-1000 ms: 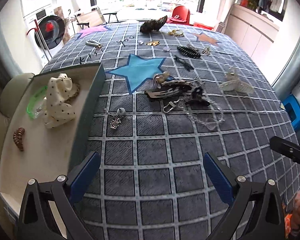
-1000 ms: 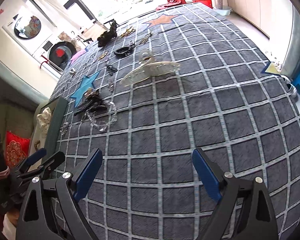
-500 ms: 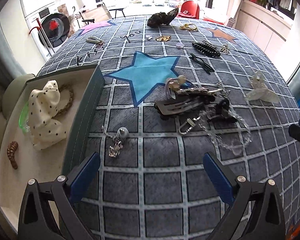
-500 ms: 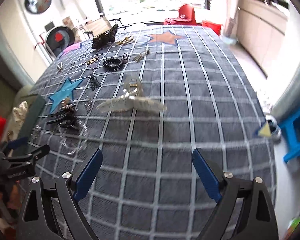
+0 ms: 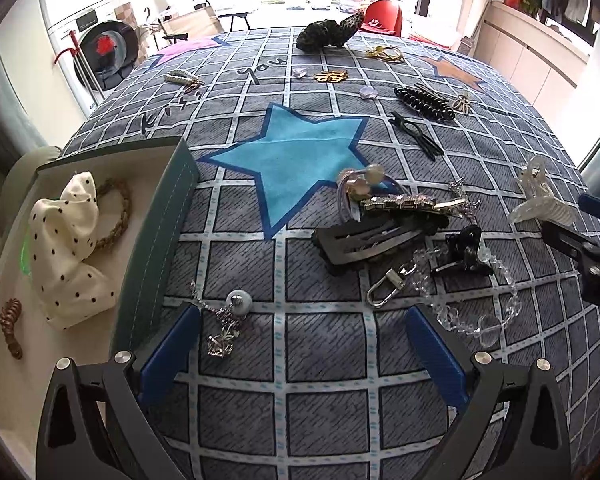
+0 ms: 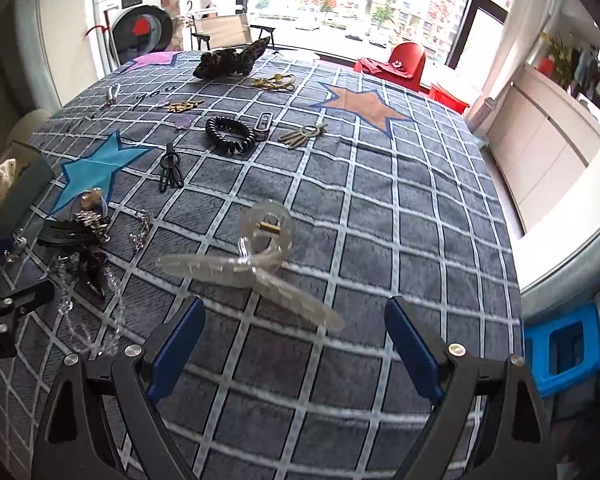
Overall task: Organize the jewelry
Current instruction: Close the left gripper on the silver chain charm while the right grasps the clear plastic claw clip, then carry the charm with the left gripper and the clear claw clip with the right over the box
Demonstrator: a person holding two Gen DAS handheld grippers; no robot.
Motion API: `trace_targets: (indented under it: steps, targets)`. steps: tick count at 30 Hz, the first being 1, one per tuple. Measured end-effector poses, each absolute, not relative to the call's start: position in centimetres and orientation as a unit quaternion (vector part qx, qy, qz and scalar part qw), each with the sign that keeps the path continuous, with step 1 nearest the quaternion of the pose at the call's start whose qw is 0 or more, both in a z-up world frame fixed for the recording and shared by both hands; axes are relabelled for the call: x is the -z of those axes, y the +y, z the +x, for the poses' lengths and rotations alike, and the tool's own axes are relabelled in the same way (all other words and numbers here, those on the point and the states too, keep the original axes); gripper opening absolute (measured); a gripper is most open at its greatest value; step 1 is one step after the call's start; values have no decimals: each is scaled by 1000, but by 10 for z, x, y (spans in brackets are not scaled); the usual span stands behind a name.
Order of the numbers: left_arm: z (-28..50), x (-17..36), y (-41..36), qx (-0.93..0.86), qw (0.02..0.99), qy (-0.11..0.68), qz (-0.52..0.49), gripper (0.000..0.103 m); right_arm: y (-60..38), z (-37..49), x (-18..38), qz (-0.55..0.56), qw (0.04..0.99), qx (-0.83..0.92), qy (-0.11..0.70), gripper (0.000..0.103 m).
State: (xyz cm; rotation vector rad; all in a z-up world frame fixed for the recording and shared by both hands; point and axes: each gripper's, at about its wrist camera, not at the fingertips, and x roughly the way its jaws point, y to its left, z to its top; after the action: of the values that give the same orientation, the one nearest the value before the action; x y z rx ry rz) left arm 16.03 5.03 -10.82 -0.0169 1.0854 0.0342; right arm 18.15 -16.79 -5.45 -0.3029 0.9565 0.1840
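Observation:
My left gripper (image 5: 300,344) is open and empty, low over the grey checked cloth. A silver pearl pendant (image 5: 230,322) lies just inside its left finger. Ahead lie a black hair clip (image 5: 364,242), a rhinestone barrette (image 5: 412,204) and a clear bead chain with clasp (image 5: 460,300). The open box (image 5: 156,240) at left holds a polka-dot scrunchie (image 5: 66,248), a braided ring and a brown spiral tie. My right gripper (image 6: 294,340) is open and empty, just short of a clear claw clip (image 6: 256,256), which also shows in the left wrist view (image 5: 538,202).
Farther back lie a black spiral hair tie (image 6: 230,134), black pins (image 6: 170,168), a bronze hand charm (image 6: 304,136), gold pieces (image 6: 274,80) and a dark leopard scrunchie (image 6: 230,60). A blue stool (image 6: 560,350) stands off the right edge. A washing machine stands behind.
Both grippers have moved forward and lower over the cloth. The pendant now lies by my left finger. The clear claw clip now sits close in front of my right gripper. Both jaws stay open.

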Motion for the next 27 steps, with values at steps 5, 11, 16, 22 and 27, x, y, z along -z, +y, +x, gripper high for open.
trace_targets:
  steps: [5, 11, 16, 22, 27]
  targets:
    - [160, 108, 49, -5, 858, 514, -8, 99, -159, 191, 62, -144, 867, -102, 467, 93]
    - [154, 102, 47, 9, 864, 504, -2, 71, -158, 188, 66, -112, 867, -121, 470, 70]
    - [151, 98, 47, 10, 865, 501, -1, 35, -159, 184, 63, -90, 869, -122, 471, 16]
    - [145, 97, 46, 19, 864, 502, 1, 13, -165, 171, 61, -58, 872, -106, 475, 11]
    - [131, 92, 47, 28, 863, 504, -10, 13, -174, 156, 59, -26, 870, -104, 482, 10]
